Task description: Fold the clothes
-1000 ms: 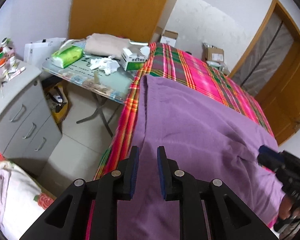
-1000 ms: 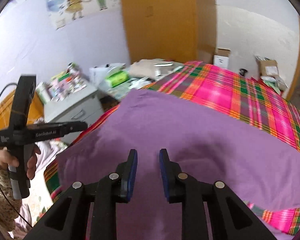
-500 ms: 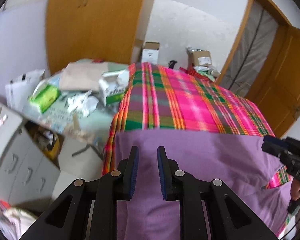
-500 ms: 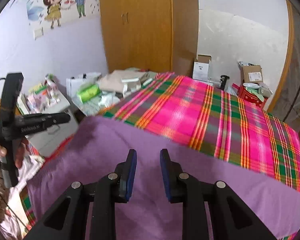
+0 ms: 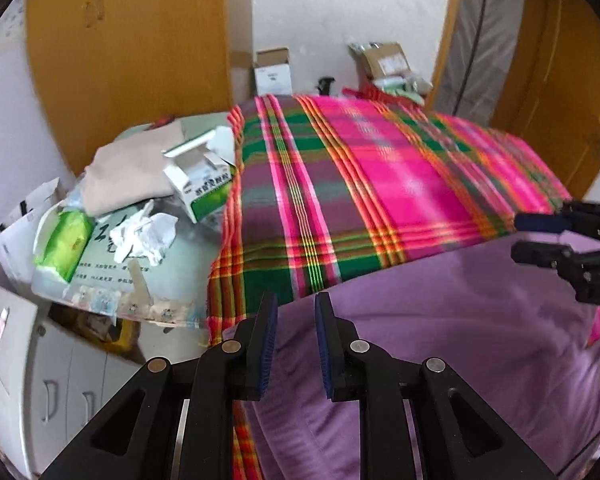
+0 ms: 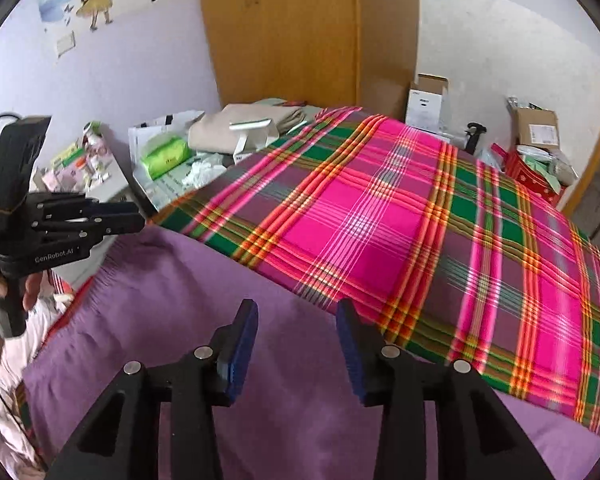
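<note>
Currently the purple garment (image 6: 204, 320) lies on the near end of the plaid bedspread (image 6: 400, 220), with the left gripper (image 5: 294, 336) narrowly parted and the right gripper (image 6: 296, 344) spread wide, both empty, so a shallow pinch risks bunching the folded layers.

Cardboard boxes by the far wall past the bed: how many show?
2: a white-fronted open box beside the wardrobe, and a brown box toward the door. Clutter may hide more.
</note>
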